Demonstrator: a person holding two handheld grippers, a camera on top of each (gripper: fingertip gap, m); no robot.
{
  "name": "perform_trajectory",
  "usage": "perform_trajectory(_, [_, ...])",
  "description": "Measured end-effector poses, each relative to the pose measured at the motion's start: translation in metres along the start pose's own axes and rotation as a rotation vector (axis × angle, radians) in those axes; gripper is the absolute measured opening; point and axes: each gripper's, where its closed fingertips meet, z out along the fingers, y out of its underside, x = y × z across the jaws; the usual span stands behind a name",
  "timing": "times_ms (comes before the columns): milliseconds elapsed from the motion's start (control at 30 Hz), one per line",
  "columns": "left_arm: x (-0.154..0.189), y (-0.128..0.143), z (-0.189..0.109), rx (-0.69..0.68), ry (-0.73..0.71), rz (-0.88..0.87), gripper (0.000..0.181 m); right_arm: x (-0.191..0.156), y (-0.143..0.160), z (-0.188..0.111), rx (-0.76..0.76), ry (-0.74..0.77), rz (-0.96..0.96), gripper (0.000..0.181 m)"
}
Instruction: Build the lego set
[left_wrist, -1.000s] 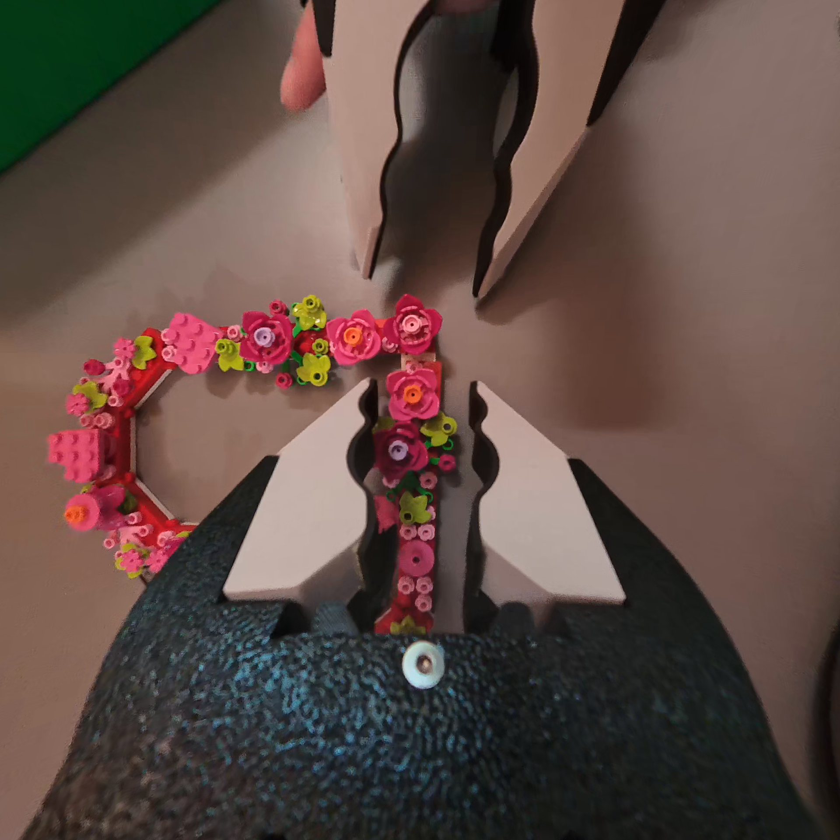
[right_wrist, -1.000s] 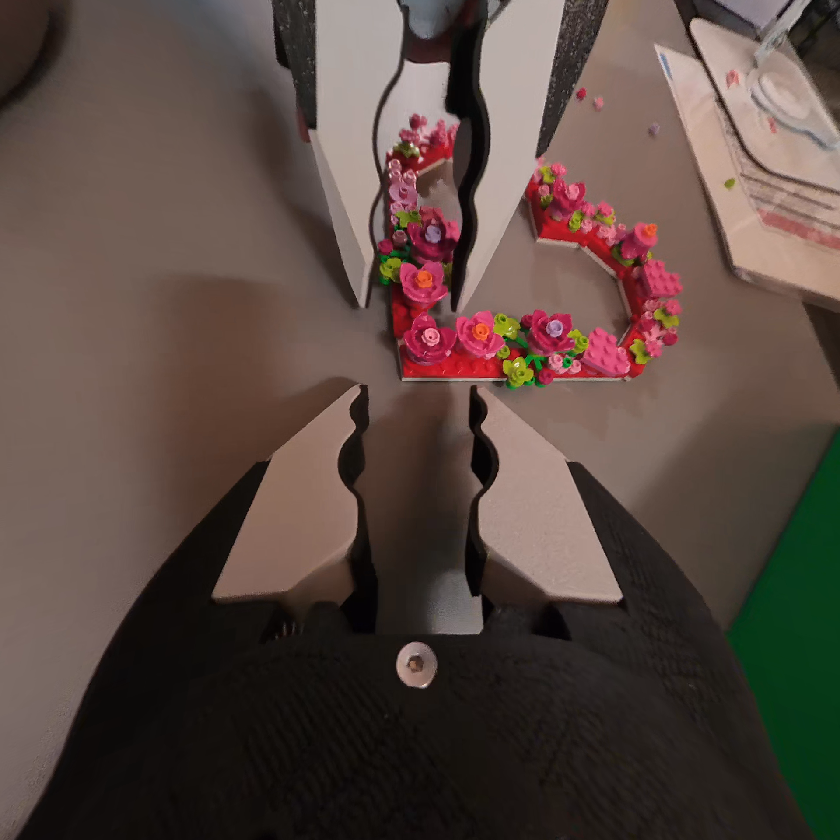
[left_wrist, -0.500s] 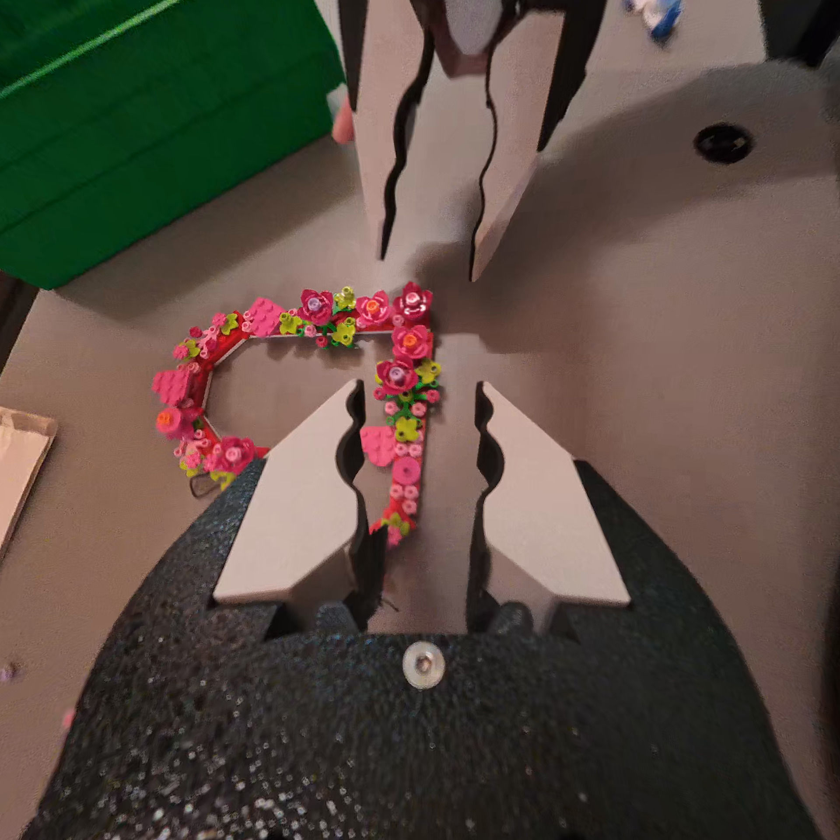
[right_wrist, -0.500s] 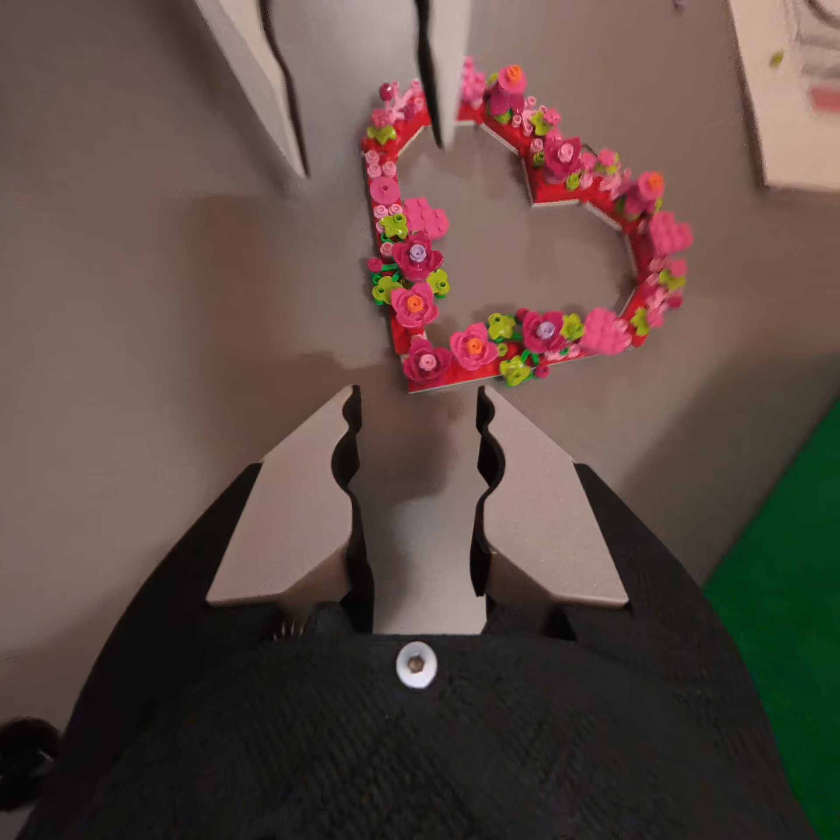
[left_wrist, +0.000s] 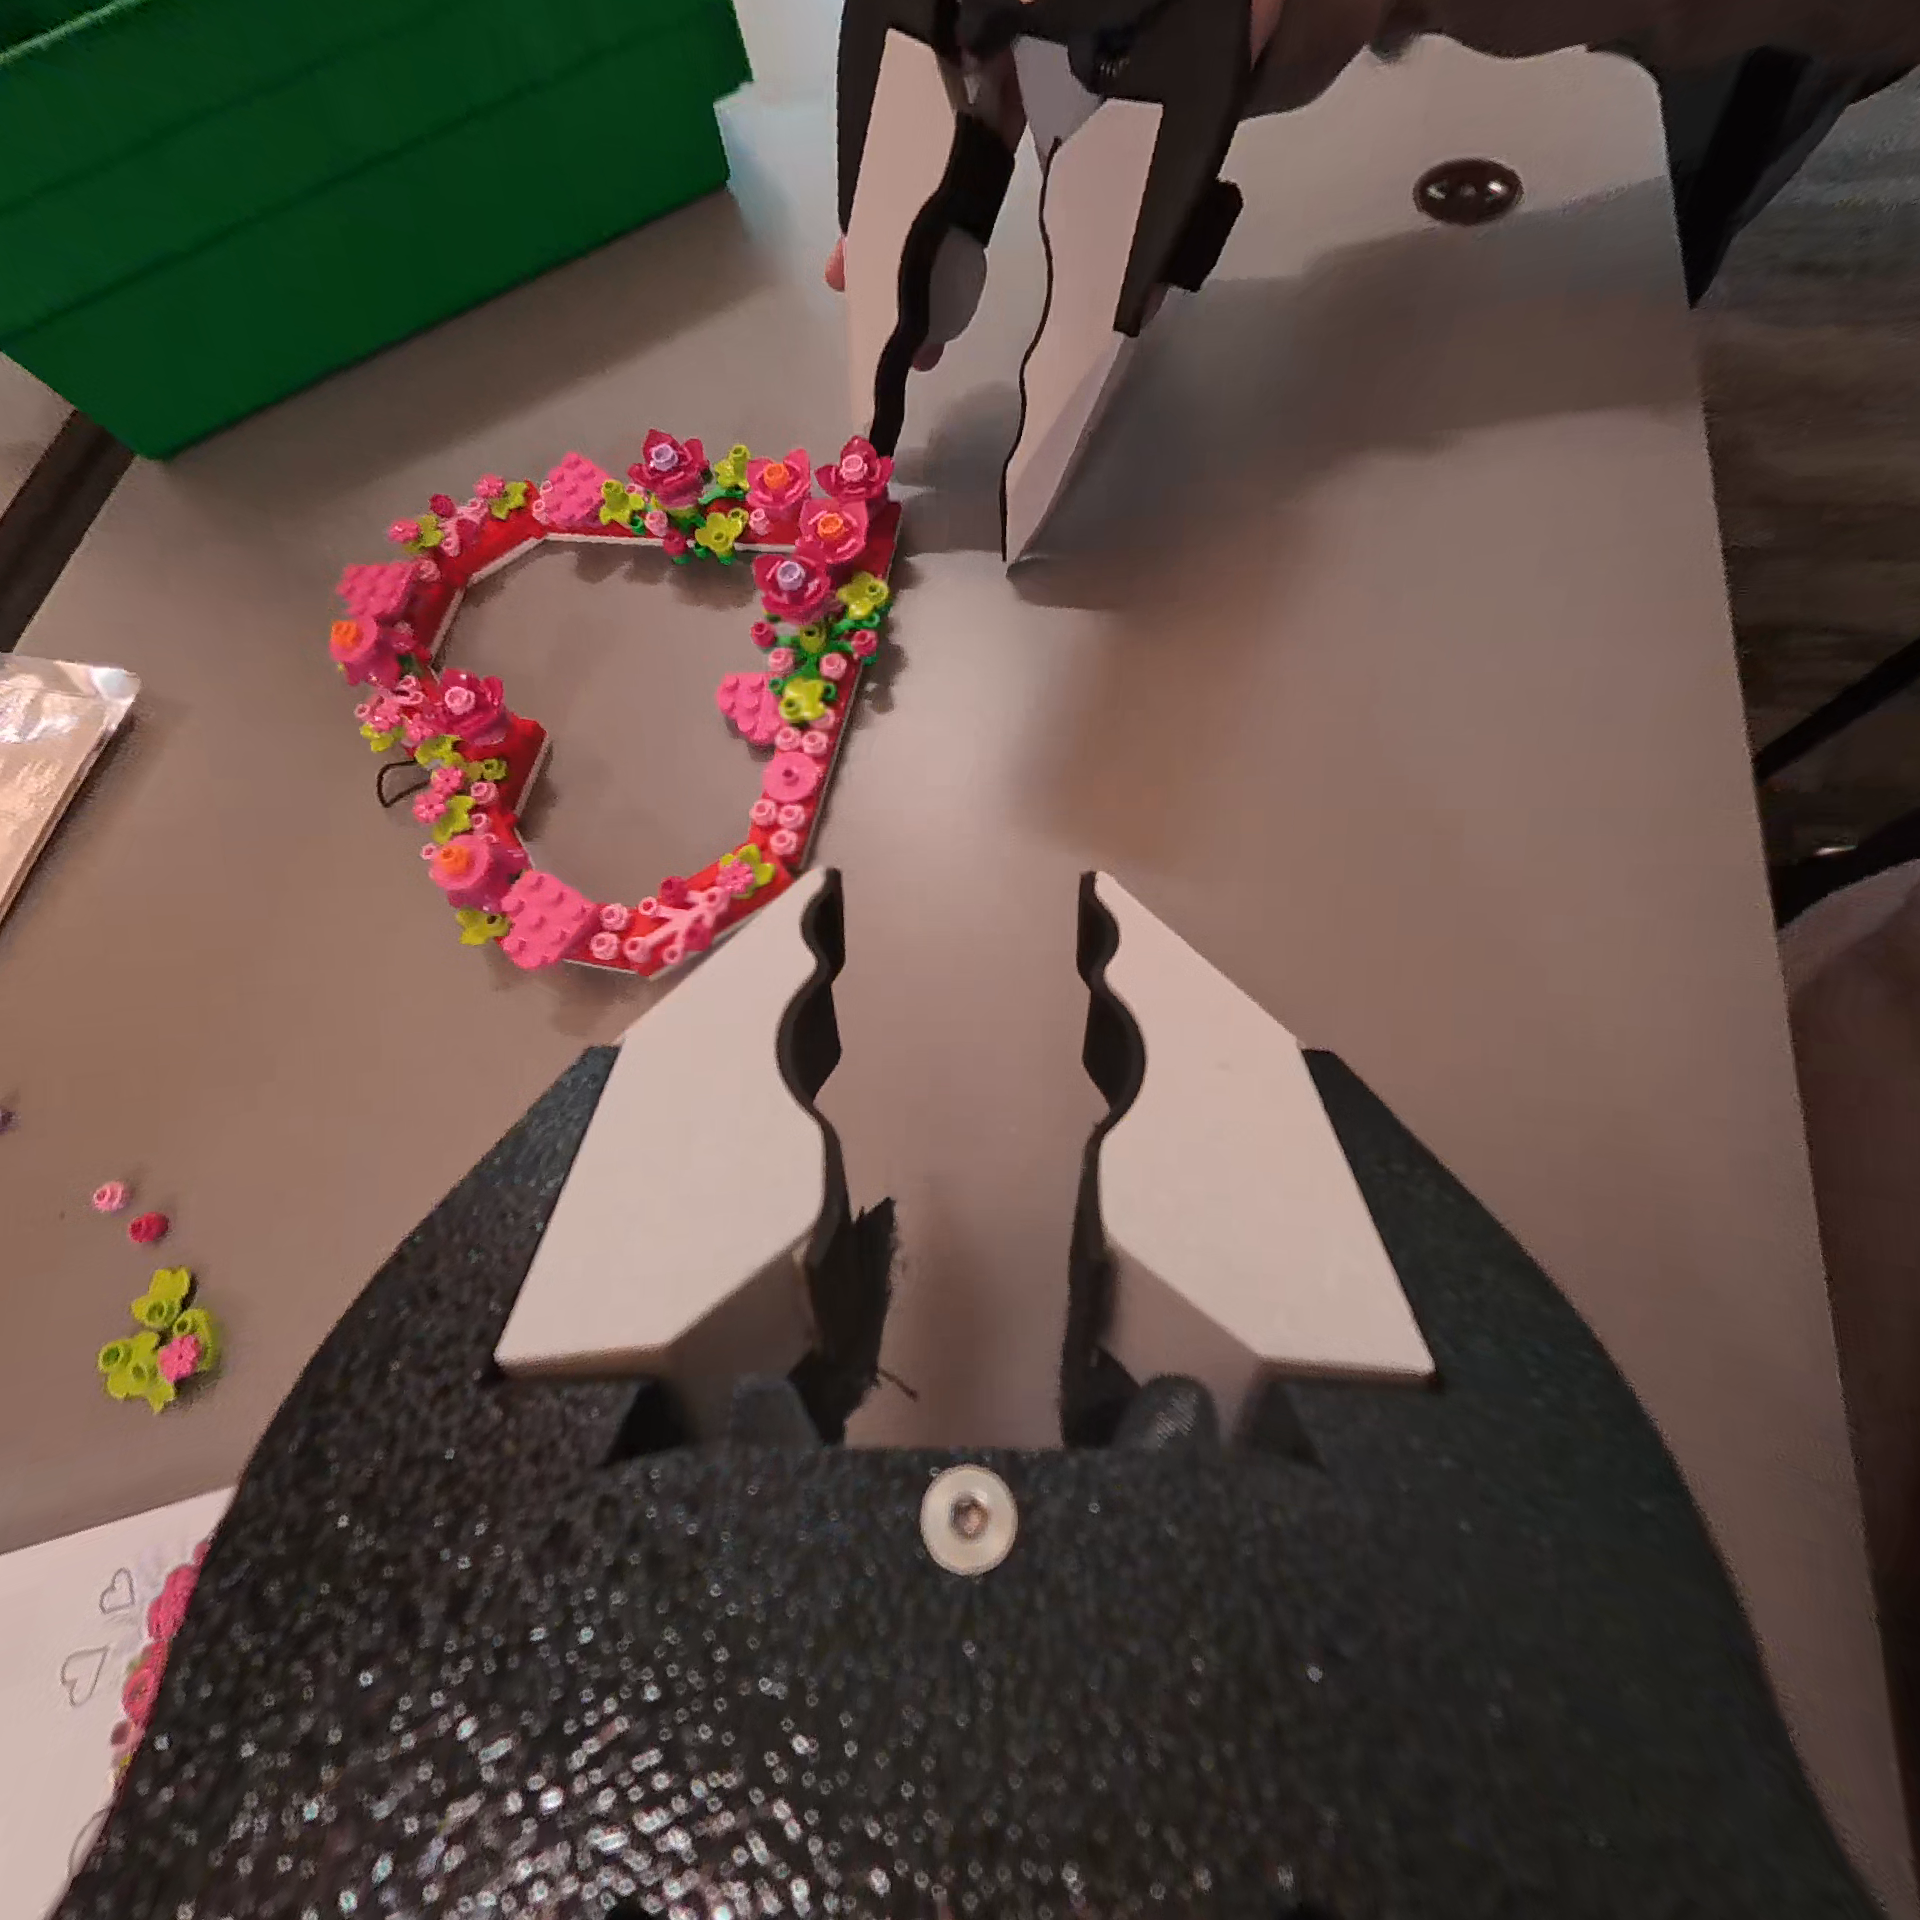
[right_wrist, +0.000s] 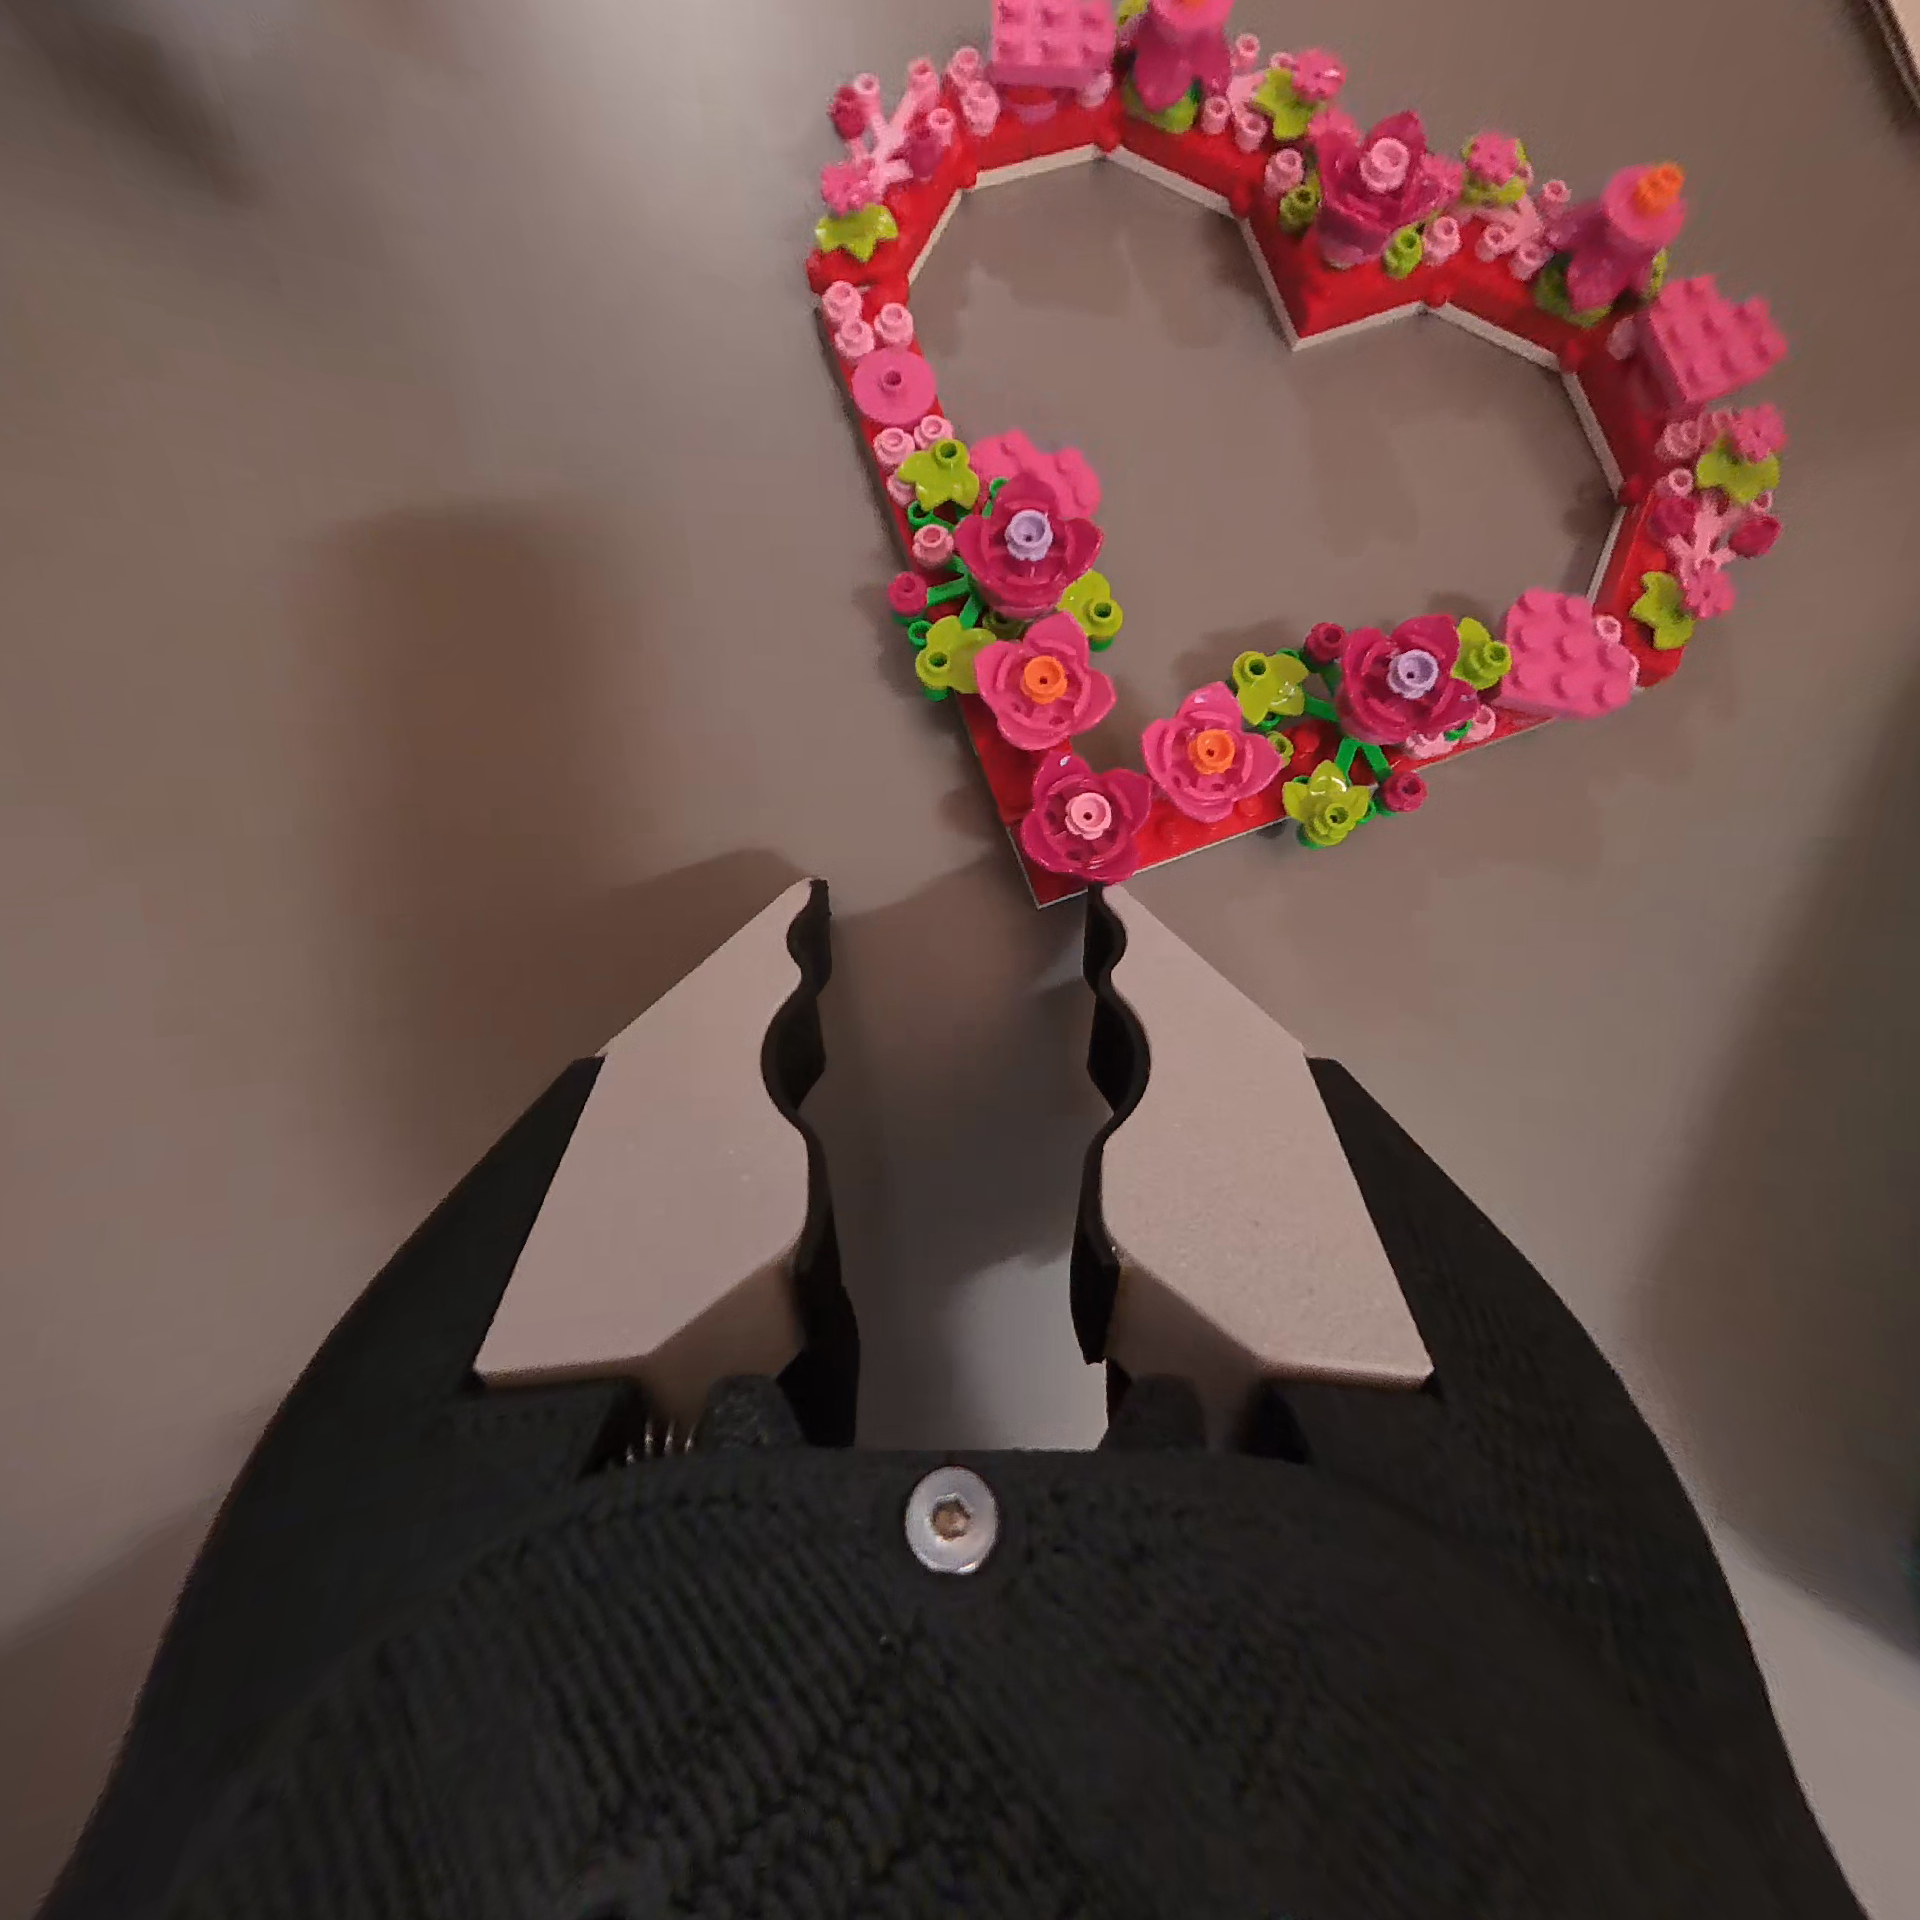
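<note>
A red heart-shaped lego frame (left_wrist: 831, 717) covered with pink roses, lime leaves and pink bricks lies flat on the grey table. It also shows in the right wrist view (right_wrist: 1320, 312). My left gripper (left_wrist: 956, 894) is open and empty, just right of the heart's near corner. My right gripper (right_wrist: 956, 899) is open and empty, its tips at the heart's pointed corner. In the left wrist view the right gripper (left_wrist: 951, 499) stands beyond the heart, beside its pointed end.
A green bin (left_wrist: 312, 187) stands at the back left. Loose lime and pink pieces (left_wrist: 156, 1340) lie at the left. A foil bag (left_wrist: 42, 748) and a printed sheet (left_wrist: 83, 1621) lie at the left edge. A round hole (left_wrist: 1467, 192) is in the table at the far right. Some 15 centimetres of space lies between my two pairs of fingers.
My left gripper has let go of the heart's side and pulled back and up. The heart now lies free on the table. The right gripper has moved closer to the heart's point.
</note>
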Motion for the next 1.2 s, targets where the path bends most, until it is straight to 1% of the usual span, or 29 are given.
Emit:
perform_trajectory(33, [0.001,0.002,-0.002,0.004,0.002,0.007,0.042,-0.004,-0.002,0.003,0.001,-0.001,-0.003,0.048])
perform_trajectory(167, [0.003,0.005,-0.002,0.008,0.014,0.077,0.041,-0.023,-0.018,0.013,0.021,-0.025,-0.048,0.048])
perform_trajectory(267, [-0.005,0.001,0.007,-0.01,0.013,0.181,0.041,-0.024,-0.027,0.008,-0.011,0.001,-0.182,0.044])
perform_trajectory(333, [-0.009,-0.005,0.016,-0.015,0.045,0.254,0.041,-0.018,-0.038,0.001,-0.03,0.013,-0.283,0.044])
perform_trajectory(400, [-0.017,-0.009,0.028,-0.037,0.07,0.306,0.043,-0.013,-0.046,-0.003,-0.083,-0.006,-0.39,0.047])
perform_trajectory(467, [-0.03,-0.012,0.039,-0.055,0.074,0.343,0.047,-0.009,-0.048,-0.001,-0.178,-0.049,-0.476,0.055])
perform_trajectory(600, [-0.043,-0.015,0.054,-0.035,0.148,0.321,0.052,-0.005,-0.049,0.008,-0.332,-0.155,-0.655,0.063])
perform_trajectory(667, [-0.05,-0.009,0.06,-0.055,0.18,0.296,0.057,-0.003,-0.05,0.014,-0.379,-0.194,-0.739,0.064])
perform_trajectory(767, [-0.058,0.004,0.069,-0.104,0.208,0.28,0.057,0.0,-0.048,0.019,-0.436,-0.25,-0.844,0.064])
perform_trajectory(833, [-0.062,0.012,0.073,-0.136,0.221,0.283,0.055,0.002,-0.046,0.022,-0.468,-0.29,-0.889,0.062])
perform_trajectory(933, [-0.066,0.019,0.076,-0.165,0.243,0.288,0.053,0.005,-0.041,0.024,-0.497,-0.333,-0.955,0.053])
perform_trajectory(1100, [-0.063,0.017,0.077,-0.157,0.276,0.296,0.049,0.01,-0.04,0.026,-0.524,-0.372,-1.028,0.038])
perform_trajectory(1200, [-0.064,0.019,0.081,-0.182,0.279,0.312,0.048,0.01,-0.04,0.026,-0.55,-0.404,-1.049,0.037])
